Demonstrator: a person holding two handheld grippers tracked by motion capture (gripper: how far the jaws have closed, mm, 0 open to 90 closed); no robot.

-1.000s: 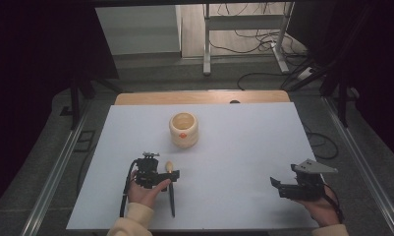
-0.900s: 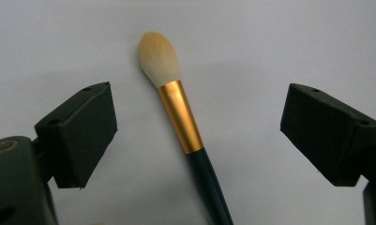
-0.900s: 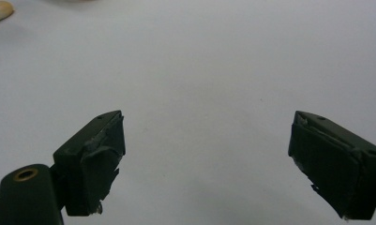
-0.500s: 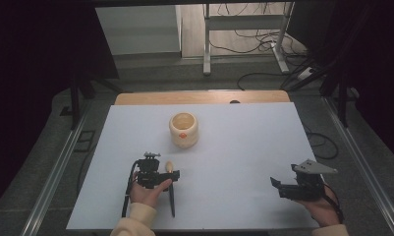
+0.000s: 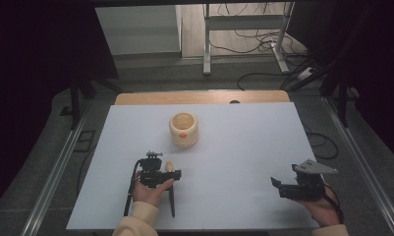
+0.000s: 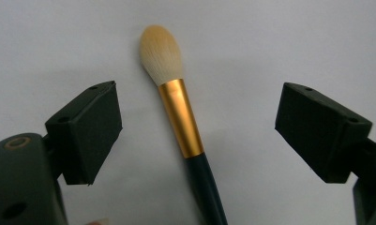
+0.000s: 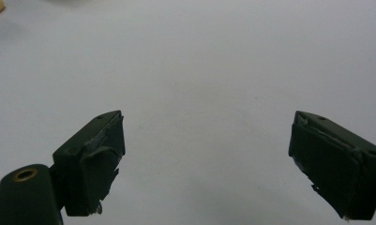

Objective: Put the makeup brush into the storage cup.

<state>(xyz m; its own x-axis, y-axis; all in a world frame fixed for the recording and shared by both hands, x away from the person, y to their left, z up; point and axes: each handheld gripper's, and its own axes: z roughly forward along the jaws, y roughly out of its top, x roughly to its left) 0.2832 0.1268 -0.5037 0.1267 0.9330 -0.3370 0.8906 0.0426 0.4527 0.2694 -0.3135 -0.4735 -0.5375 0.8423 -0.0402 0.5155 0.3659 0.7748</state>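
A makeup brush (image 6: 180, 110) with a pale tuft, a gold ferrule and a dark handle lies flat on the white table. My left gripper (image 6: 202, 129) hangs over it, one jaw on each side of the ferrule. The jaws stand wide and have just been closing a little, and neither pad touches the brush. In the high view the left gripper (image 5: 160, 169) is at the front left, with the brush's handle (image 5: 172, 202) running back toward the person. My right gripper (image 5: 277, 184) rests open at the front right, with bare table between its jaws (image 7: 206, 159).
A pale wooden cup (image 5: 183, 129) with an orange mark stands upright at the middle of the white table top (image 5: 243, 142), beyond the left gripper. A wooden edge (image 5: 199, 97) runs along the far side. Metal rails flank the table.
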